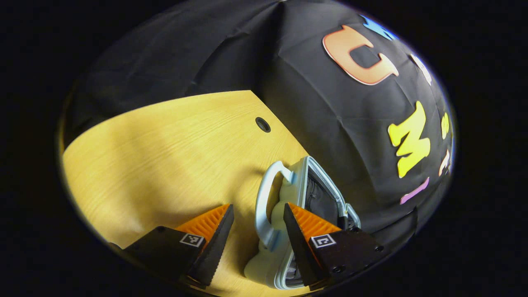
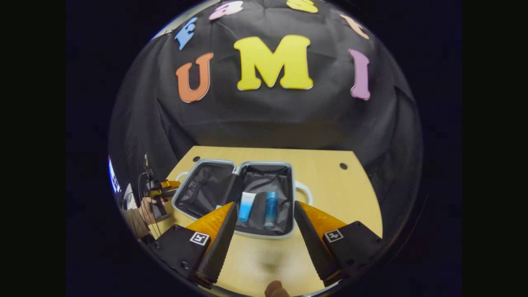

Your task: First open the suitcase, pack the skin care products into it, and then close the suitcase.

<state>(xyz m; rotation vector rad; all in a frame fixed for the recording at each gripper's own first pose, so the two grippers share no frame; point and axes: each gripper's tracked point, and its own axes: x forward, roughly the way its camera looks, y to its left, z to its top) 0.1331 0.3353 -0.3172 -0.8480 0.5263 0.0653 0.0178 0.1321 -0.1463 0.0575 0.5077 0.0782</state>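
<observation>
On the pale wooden tabletop (image 2: 330,181), at 12 o'clock from the right gripper (image 2: 264,225): small light-blue hard-shell suitcase (image 2: 194,163) lying wide open, both dark fabric-lined halves flat, so the contents go in from above. Resting side by side in the right half, near its front rim: white-and-blue squeeze tube (image 2: 246,206) and slim blue cylindrical bottle (image 2: 271,209), apart from each other, packing seemingly done. Right gripper hovering short of the case, fingers spread wide, nothing between them. At 9 o'clock of the case in the right gripper view, the left gripper held in a hand (image 2: 145,208) by the lid's outer edge. From the left gripper view, left gripper (image 1: 258,225) parted wide with the suitcase's rounded pale carry handle (image 1: 264,198) between the fingers, gripping nothing yet; likely stationed there to lift that half over and close up.
</observation>
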